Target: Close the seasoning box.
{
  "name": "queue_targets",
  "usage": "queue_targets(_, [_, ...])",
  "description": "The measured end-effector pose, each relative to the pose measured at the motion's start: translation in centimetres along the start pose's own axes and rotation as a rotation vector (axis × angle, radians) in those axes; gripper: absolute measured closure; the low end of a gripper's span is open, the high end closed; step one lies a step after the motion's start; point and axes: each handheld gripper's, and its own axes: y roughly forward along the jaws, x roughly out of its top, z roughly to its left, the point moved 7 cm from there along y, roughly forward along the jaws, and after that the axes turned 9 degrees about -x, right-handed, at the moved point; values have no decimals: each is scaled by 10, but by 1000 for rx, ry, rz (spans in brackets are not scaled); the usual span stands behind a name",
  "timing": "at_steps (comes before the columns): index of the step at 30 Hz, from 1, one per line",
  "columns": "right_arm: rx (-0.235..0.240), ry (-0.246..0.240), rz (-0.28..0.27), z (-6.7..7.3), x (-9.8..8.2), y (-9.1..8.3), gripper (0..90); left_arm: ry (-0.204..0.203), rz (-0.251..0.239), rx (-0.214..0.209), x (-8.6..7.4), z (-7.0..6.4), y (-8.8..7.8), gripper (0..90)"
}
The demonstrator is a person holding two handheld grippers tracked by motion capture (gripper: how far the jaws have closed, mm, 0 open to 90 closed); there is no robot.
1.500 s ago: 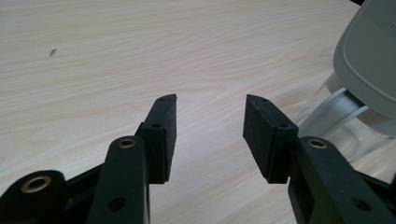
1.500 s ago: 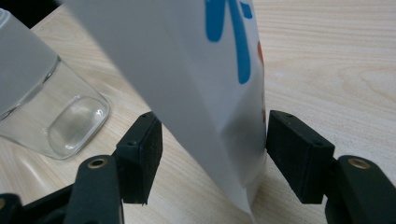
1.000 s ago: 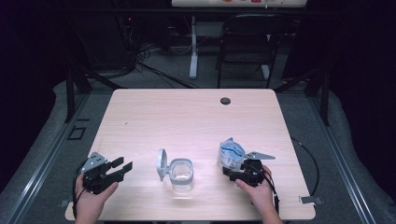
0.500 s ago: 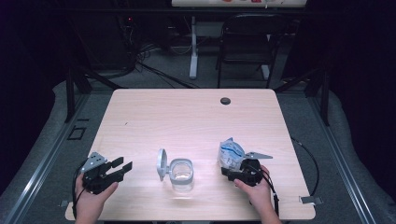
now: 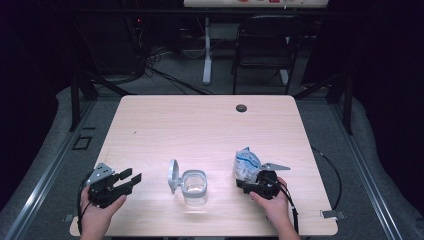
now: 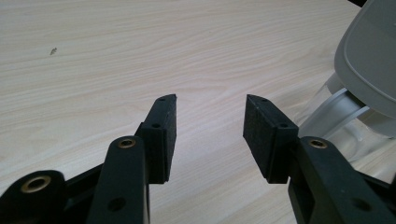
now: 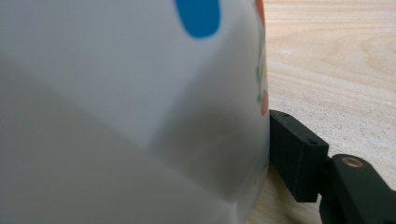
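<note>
High view takes in the whole desk (image 5: 200,125): at the lower left of the frame the left gripper (image 5: 131,179) lies in a hand, its jaws spread with nothing between them, pointing right toward a clear container (image 5: 194,186) at lower centre whose grey lid (image 5: 173,175) stands flipped open on its left side. Right of the container, near the lower right, the right gripper (image 5: 250,180) sits against a white and blue bag (image 5: 246,163), which stands on the desk just above the hand.

Left gripper view adds the close detail: both black pads apart over bare wood grain, the grey lid (image 6: 369,56) and the clear rim under it at the right edge of the frame, just beside the right-hand jaw but not touching it.

Right gripper view brings the bag (image 7: 130,102) up close, white with a blue spot and orange marks, and one jaw pad pressed flat against its side at the lower right. The other jaw is hidden behind the bag, so the grip looks like a pinch on the bag.
</note>
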Motion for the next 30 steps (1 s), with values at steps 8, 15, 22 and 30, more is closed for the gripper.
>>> queue_targets(8, [2,-7,-3,0,0,0,418,1,-2,-1,0,0,1,549])
queue_targets(15, [1,-14,-5,0,0,0,439,6,-1,-2,0,0,1,549])
queue_targets(22, [2,-21,-11,0,1,-1,457,3,-5,-1,1,0,0,549])
queue_targets(30, [-4,-34,-13,0,0,-1,466,5,-4,-3,1,-1,0,549])
